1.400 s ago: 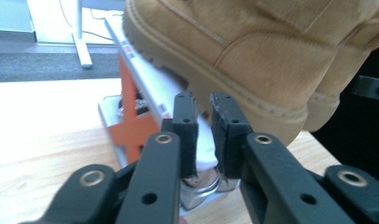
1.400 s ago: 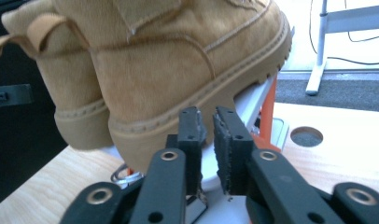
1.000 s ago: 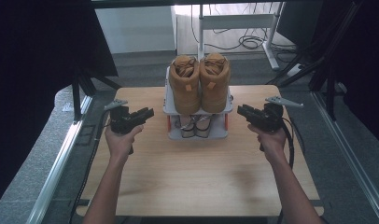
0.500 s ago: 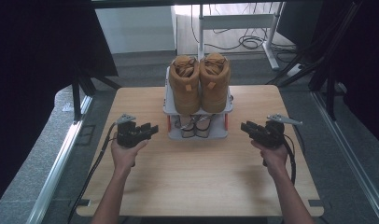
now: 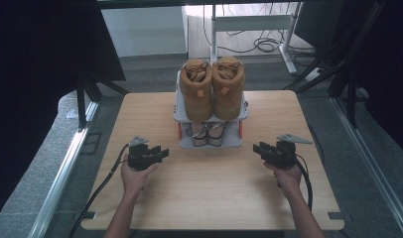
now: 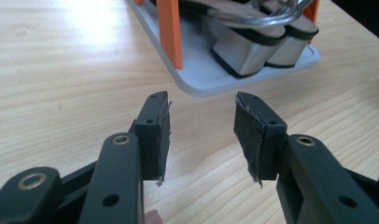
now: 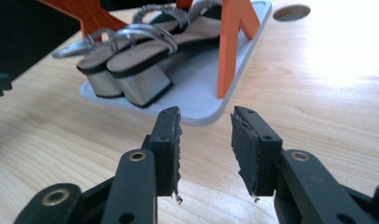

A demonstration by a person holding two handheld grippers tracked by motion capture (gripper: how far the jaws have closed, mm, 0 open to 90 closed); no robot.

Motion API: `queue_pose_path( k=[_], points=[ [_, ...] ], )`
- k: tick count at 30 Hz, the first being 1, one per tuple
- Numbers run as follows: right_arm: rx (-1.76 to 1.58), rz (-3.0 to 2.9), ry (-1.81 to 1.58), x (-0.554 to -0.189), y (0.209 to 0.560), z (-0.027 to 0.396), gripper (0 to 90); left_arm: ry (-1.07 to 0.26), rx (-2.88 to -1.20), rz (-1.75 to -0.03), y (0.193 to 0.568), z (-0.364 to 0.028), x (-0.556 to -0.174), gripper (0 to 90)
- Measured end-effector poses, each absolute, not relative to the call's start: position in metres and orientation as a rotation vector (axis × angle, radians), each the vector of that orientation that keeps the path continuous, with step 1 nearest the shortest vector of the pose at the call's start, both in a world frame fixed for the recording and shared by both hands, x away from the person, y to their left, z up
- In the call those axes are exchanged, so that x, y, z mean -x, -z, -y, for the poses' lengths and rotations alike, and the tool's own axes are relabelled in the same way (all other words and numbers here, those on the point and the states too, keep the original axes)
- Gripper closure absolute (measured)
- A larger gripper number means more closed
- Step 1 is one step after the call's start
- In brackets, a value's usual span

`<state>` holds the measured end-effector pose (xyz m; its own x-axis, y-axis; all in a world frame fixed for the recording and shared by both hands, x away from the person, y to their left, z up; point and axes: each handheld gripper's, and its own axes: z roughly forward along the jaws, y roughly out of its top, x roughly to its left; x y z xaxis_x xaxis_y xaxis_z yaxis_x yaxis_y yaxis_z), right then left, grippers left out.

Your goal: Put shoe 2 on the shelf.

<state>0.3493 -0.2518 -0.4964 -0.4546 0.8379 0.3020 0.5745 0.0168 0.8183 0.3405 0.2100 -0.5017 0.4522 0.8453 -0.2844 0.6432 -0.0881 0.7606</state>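
Now, step in hand: both hands sit low on the table [image 5: 155,208], each at one front corner of the shoe rack [image 5: 210,143]; I judge this as the approach, with nothing gripped yet.
Left gripper [image 5: 162,152]: its jaws have just been opening and stand apart, with only bare wood between them; it points at the rack's front left corner.
Right gripper [image 5: 257,148]: the jaws have also just been opening, they are spread and hold nothing; it faces the front right corner.
Where the things are: the rack stands in the middle of the table toward the far edge; the boots [image 5: 212,87] are on the top shelf, the sandals [image 5: 205,133] on the bottom shelf.
Next move: probably each gripper must slide forward to the rack's base edge or to a sandal heel, and close evenly.
Materials: the boots look like soft tan suede, with laces; the sandals have shiny silver block heels [image 7: 142,88] and thin straps.
Rack: smooth grey plastic base with rounded corners [image 6: 211,79], and flat orange posts [image 6: 170,30].
Table surface: pale wood with fine grain.
Pads: black, rough, a little frayed at the edges [image 7: 173,149].
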Motion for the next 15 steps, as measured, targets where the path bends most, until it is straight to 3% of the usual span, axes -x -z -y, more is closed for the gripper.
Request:
queue_pose_path(
  k=[15],
  points=[
    [-1.453, -2.042, -1.397, -0.3501, 0.4977, 0.2493, 60.0, -0.266, -1.801, -1.280, 0.5064, -0.2111, -0.3412, 54.7]
  ],
)
